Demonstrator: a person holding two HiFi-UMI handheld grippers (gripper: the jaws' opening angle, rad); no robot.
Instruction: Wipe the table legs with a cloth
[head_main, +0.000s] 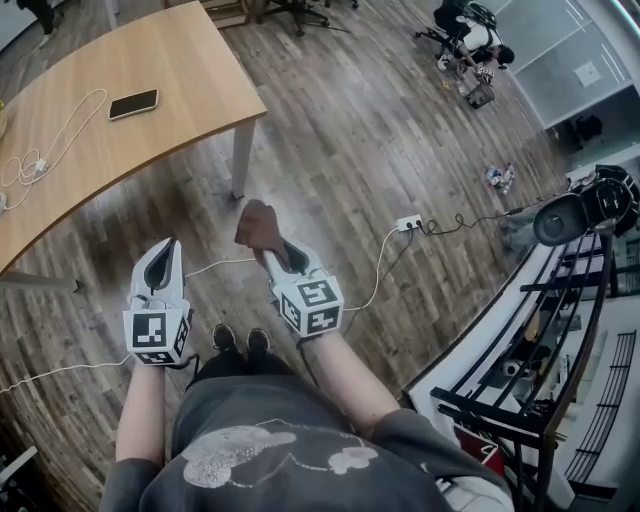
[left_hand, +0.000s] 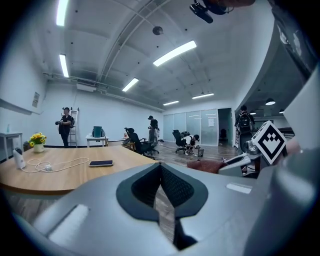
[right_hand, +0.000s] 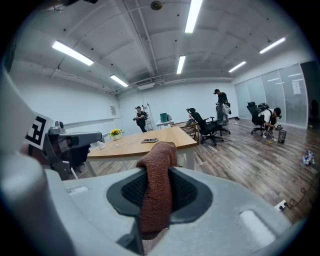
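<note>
Closest in, the right gripper has its fingers clamped on the brown cloth. The left gripper is closed and empty. Ahead of the cloth and apart from it stands the upright white desk leg, nearer the right gripper.

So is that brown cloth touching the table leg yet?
Apart. The right gripper view shows the cloth clamped in the right gripper, with the table leg standing well beyond it across open floor.

Bare floor surrounds the table leg; a cable crosses nearer.
</note>
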